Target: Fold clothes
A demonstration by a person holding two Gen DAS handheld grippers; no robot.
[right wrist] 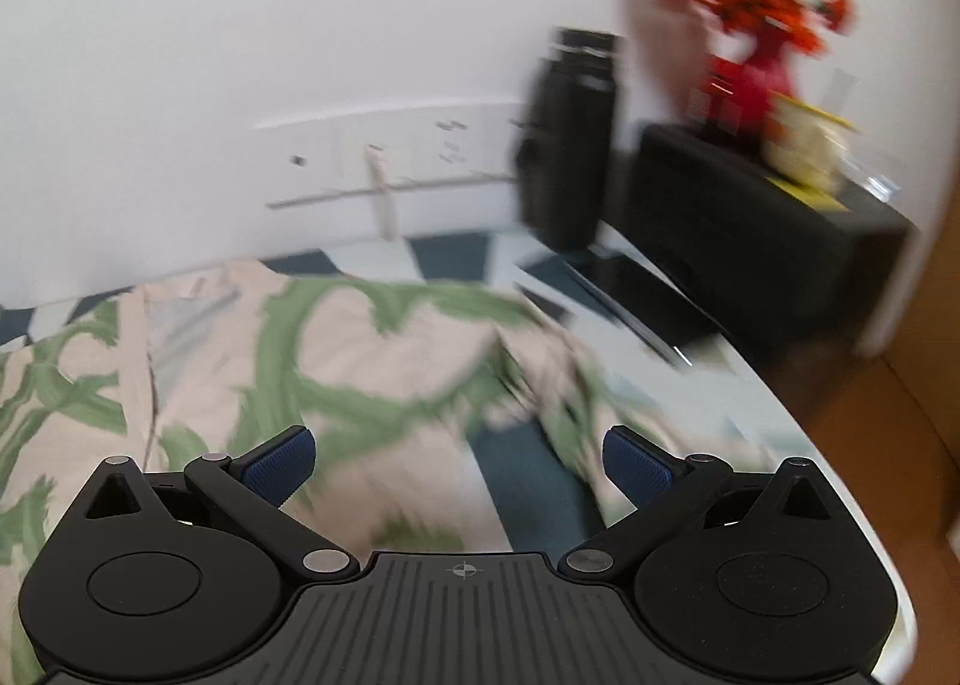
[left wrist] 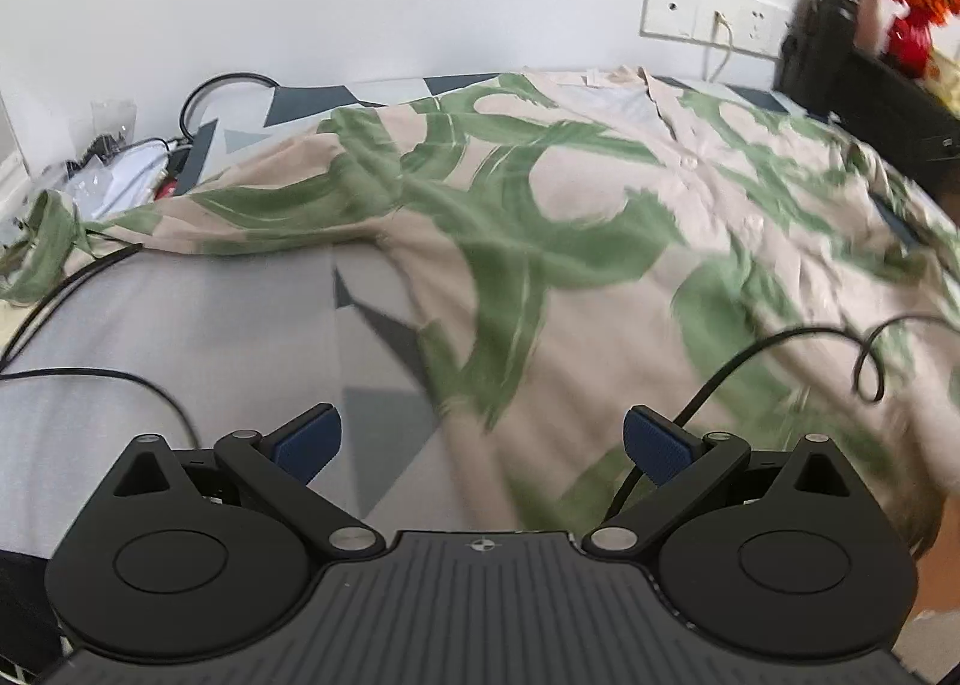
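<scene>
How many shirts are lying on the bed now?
1. The beige shirt with green leaves lies spread across the patterned bed cover, collar toward the wall. Others may be hidden outside the views.

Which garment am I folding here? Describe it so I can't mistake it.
Look at the bed with the grey and dark-blue geometric sheet. Spread across it lies the shirt, collar towards the white wall. It is the only garment there: beige with broad green brush strokes and a buttoned front.

Beige shirt [left wrist: 600,217] with green brushstrokes, spread buttoned-side up, rumpled, across bed.
</scene>
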